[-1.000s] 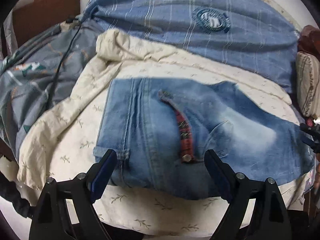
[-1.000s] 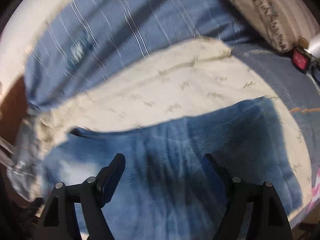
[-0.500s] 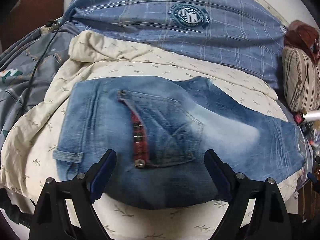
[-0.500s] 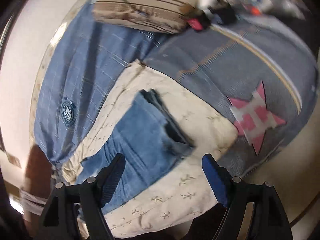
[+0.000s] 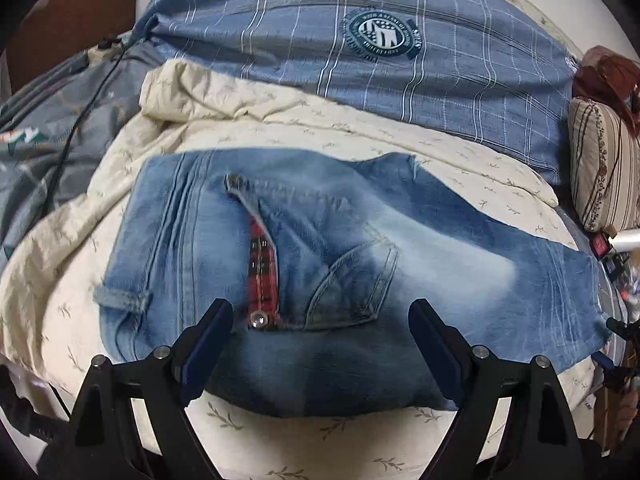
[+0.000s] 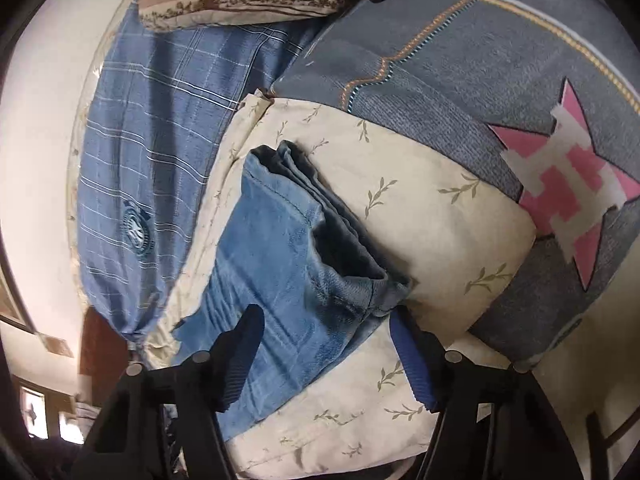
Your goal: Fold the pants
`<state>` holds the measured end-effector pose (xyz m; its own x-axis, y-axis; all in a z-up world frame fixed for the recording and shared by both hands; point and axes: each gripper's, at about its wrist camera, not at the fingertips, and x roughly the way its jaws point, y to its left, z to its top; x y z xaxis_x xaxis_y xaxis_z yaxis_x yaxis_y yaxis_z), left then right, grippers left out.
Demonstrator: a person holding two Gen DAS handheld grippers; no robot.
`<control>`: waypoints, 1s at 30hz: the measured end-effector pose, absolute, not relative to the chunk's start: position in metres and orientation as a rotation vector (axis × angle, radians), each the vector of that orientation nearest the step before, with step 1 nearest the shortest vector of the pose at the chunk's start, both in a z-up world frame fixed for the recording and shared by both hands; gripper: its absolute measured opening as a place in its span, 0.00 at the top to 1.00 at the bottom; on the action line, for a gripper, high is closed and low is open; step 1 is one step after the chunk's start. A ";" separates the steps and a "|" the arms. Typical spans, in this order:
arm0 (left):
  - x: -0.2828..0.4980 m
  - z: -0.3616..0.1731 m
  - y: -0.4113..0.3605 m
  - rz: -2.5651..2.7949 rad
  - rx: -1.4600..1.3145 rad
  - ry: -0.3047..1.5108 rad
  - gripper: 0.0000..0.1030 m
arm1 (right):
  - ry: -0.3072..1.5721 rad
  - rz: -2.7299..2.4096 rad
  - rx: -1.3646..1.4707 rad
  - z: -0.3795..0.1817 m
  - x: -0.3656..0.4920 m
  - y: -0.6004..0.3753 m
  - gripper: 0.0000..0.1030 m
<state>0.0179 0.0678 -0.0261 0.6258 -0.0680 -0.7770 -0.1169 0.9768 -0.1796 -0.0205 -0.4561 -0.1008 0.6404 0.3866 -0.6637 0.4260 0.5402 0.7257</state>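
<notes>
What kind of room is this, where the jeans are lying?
Most likely a bedroom: the jeans lie on a cream leaf-print quilt spread over a bed, with a blue plaid pillow and a striped cushion behind.

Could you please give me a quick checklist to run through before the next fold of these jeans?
1. Jeans lie flat on the cream leaf-print sheet: ok.
2. Left gripper open over the waistband and back pocket, nothing pinched: ok.
3. Right gripper lined up with the stacked leg hems: ok; its jaws are closing, with the hem corner between them but the pads not pressing yet.
4. Leg hems stacked evenly: not ok, the layers gape open.
5. Sheet free of clutter around the jeans: ok.
6. Underside of the jeans smooth: cannot tell.
</notes>
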 end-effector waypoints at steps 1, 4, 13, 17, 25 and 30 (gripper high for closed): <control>0.018 -0.027 0.068 0.032 -0.220 0.899 0.13 | 0.917 -0.042 1.028 -0.099 -0.020 -0.454 0.39; 0.018 -0.027 0.064 0.033 -0.220 0.893 0.13 | 0.929 -0.089 0.960 -0.096 -0.015 -0.449 0.49; 0.029 -0.011 0.004 -0.086 -0.135 0.847 0.09 | 0.926 -0.106 1.009 -0.102 -0.011 -0.451 0.43; 0.025 -0.007 -0.013 -0.090 -0.058 0.827 0.08 | 0.943 -0.200 0.878 -0.083 -0.017 -0.449 0.43; 0.034 -0.025 -0.006 -0.030 -0.036 0.907 0.08 | 0.802 -0.009 0.529 -0.001 0.004 -0.367 0.37; 0.034 -0.028 -0.004 -0.020 -0.027 0.918 0.08 | 0.981 0.238 0.476 -0.051 0.096 -0.311 0.37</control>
<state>0.0337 -0.0038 -0.0282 0.6070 -0.0290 -0.7942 0.0057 0.9995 -0.0322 0.0958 -0.3108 -0.0508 0.5412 0.4017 -0.7387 0.0192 0.8724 0.4885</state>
